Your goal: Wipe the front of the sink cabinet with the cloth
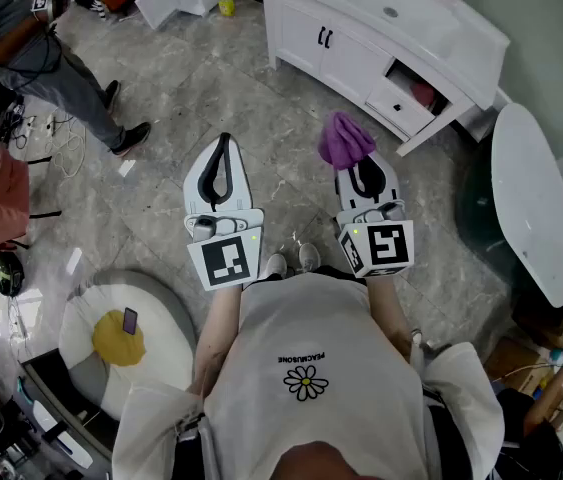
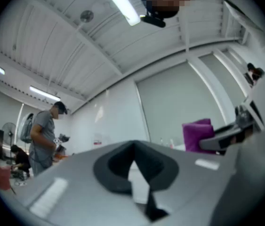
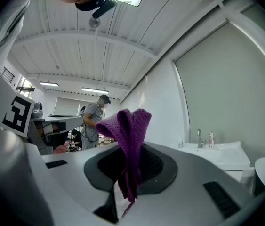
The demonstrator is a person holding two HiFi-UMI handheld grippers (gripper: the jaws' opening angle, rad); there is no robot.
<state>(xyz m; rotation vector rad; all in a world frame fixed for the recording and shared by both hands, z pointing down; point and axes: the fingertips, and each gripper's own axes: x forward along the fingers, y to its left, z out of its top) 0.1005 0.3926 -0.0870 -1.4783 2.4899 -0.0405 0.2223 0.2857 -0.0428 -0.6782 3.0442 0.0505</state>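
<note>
Head view first: the right gripper (image 1: 363, 178) has its jaws clamped on the purple cloth (image 1: 343, 140). The cloth sticks out past the tips, its long axis in line with the gripper, pointing ahead toward the white sink cabinet (image 1: 361, 58). It hangs above the grey floor (image 1: 211, 78), apart from the cabinet front, where one drawer (image 1: 401, 103) stands open. The left gripper (image 1: 221, 156) is level beside it, jaws together, holding nothing.

Over to the left gripper view: the left gripper (image 2: 133, 149) shows dark pads meeting at the tips with nothing between them. Off to the right is the cloth (image 2: 197, 134), a purple block poking out of the other gripper.

Now the right gripper view: the right gripper (image 3: 131, 173) pinches the cloth (image 3: 128, 140) at its lower part. The cloth stands up along the jaws, folded into soft knit-textured ridges, bunched wide at the top and narrowing to a thin tail below. Beyond it sits the sink cabinet (image 3: 219, 155) with its tap (image 3: 199, 138).
</note>
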